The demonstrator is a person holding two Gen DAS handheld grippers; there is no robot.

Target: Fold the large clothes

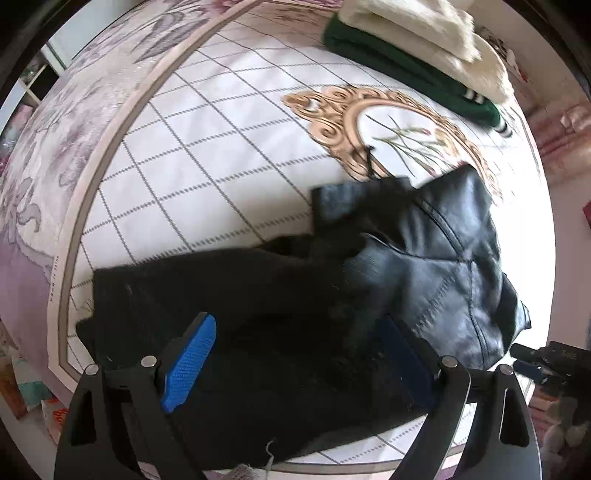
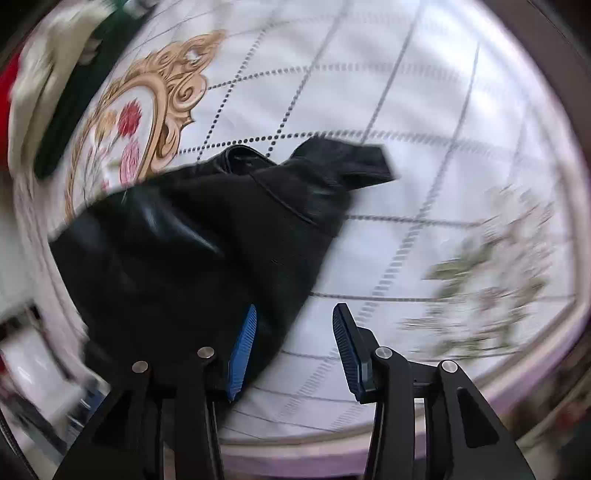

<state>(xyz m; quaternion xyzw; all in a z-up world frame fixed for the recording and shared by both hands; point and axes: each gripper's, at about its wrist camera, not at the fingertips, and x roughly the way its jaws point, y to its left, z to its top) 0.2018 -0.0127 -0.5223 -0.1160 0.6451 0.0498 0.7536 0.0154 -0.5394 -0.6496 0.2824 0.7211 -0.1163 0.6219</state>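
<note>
A black garment, part matte fabric (image 1: 236, 295) and part shiny leather (image 1: 443, 266), lies bunched on a white quilted bed cover (image 1: 207, 155). My left gripper (image 1: 295, 354) is open just above its near edge, blue fingers (image 1: 188, 362) wide apart over the matte fabric. In the right wrist view the same black garment (image 2: 192, 236) lies crumpled to the left. My right gripper (image 2: 293, 350) is open, its left finger (image 2: 242, 350) at the garment's edge, its right finger over bare cover (image 2: 424, 184). The right gripper also shows at the left view's right edge (image 1: 543, 362).
A folded stack, cream knit (image 1: 424, 33) on a green garment (image 1: 406, 77), sits at the far side of the bed. A gold floral medallion (image 1: 369, 122) is printed on the cover. The bed's purple border (image 1: 48, 184) runs along the left edge.
</note>
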